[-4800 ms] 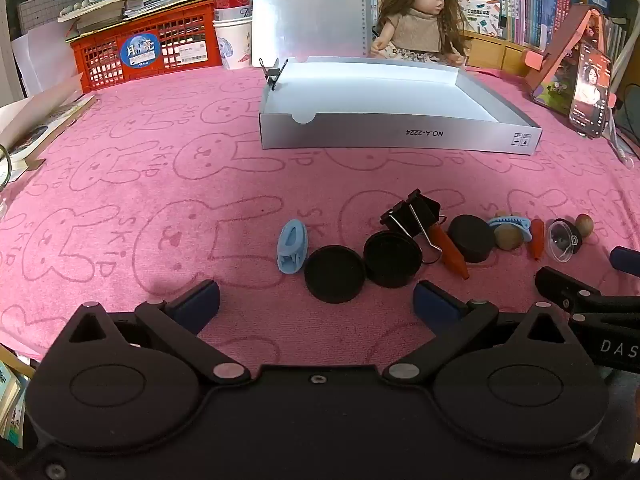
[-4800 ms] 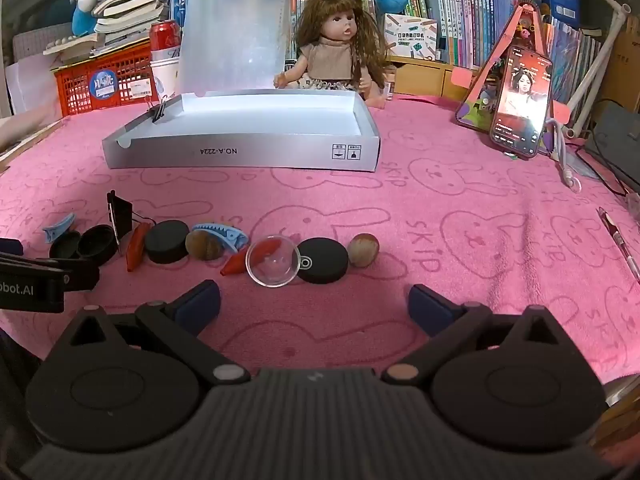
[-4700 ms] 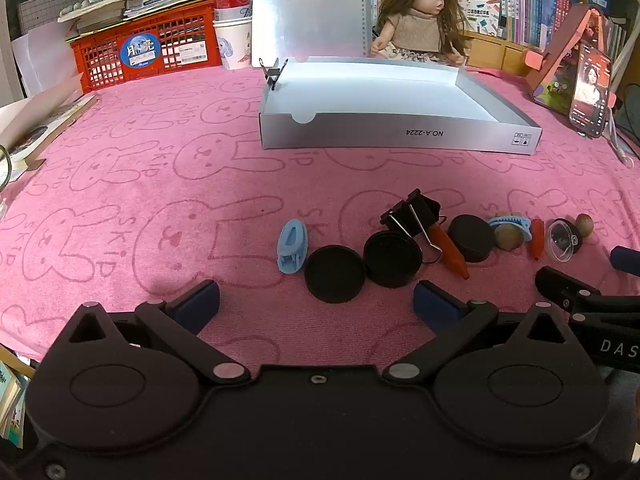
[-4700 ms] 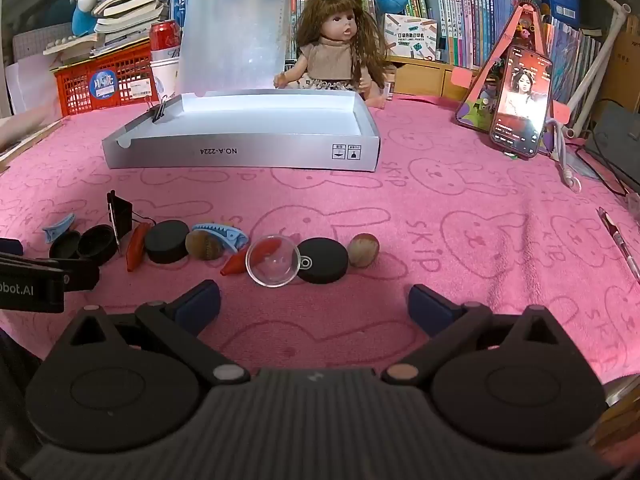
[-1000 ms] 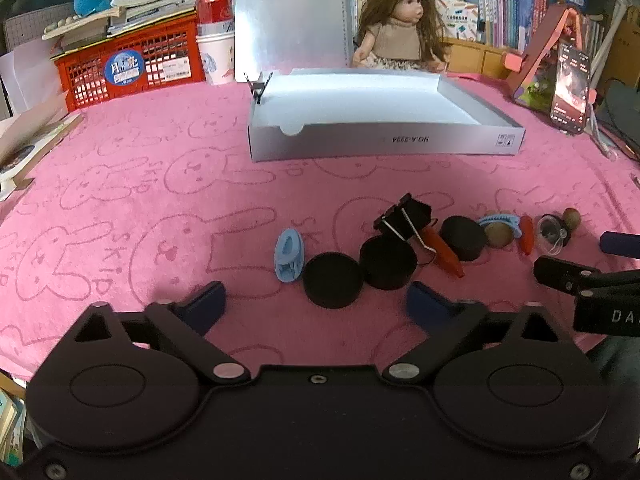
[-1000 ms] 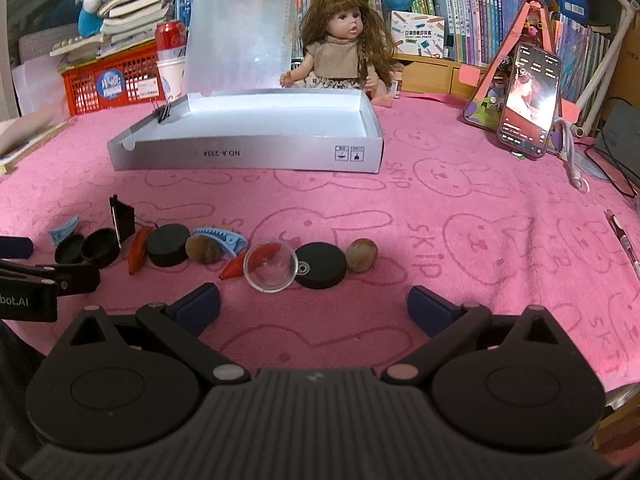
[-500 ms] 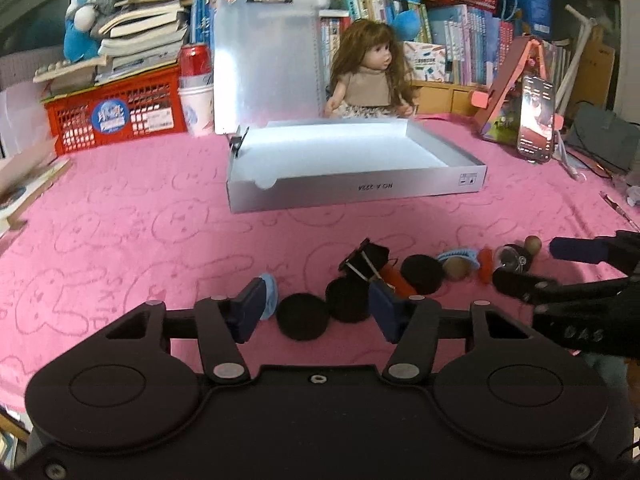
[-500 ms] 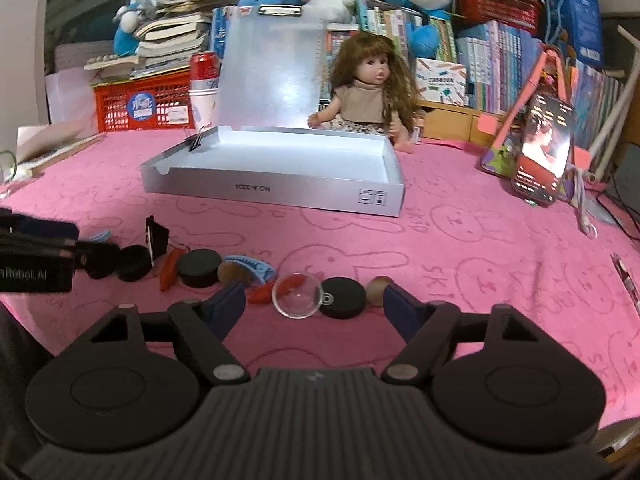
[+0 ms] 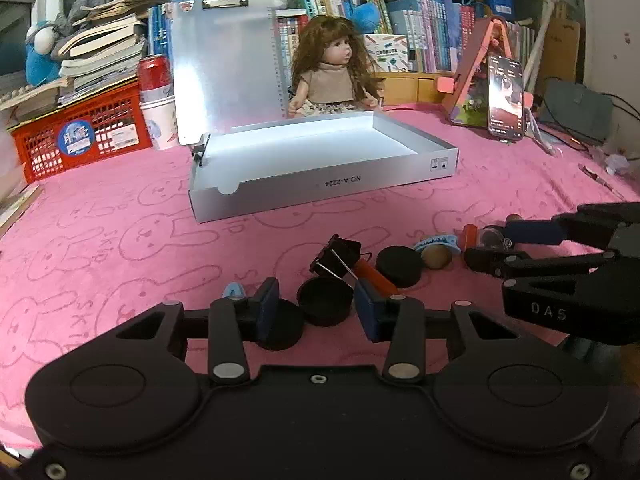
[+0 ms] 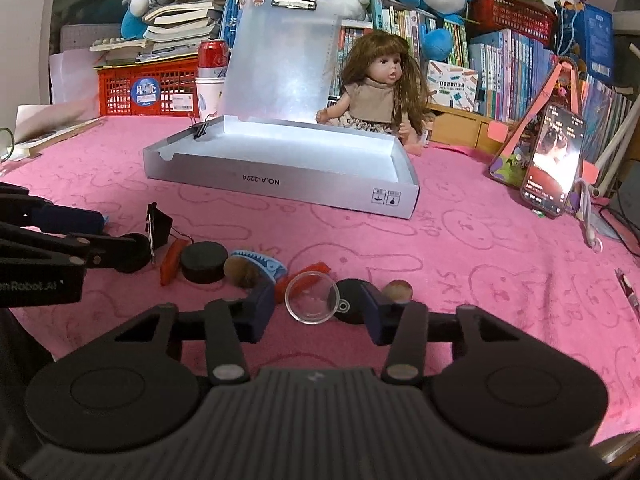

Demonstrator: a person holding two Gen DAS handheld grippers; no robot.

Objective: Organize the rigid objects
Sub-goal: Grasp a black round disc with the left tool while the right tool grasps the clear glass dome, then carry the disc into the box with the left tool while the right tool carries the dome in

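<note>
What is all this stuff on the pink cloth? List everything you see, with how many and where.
Cloth: one, pink, covers the table.
Box: one, silver, open, mid-table.
Black round caps: four, in the front row.
Binder clip: one, black, in the row; a second sits on the box's left wall.
Hair clips: two, blue, in the row.
Orange-red pieces: three, in the row.
Clear lid: one, near front.
Brown balls: two, in the row.
Doll: one, behind the box.
Phone: one, propped at right.
Basket: one, red, back left.
Left hand-held gripper: black, around one cap.
Right hand-held gripper: black, around the clear lid.
</note>
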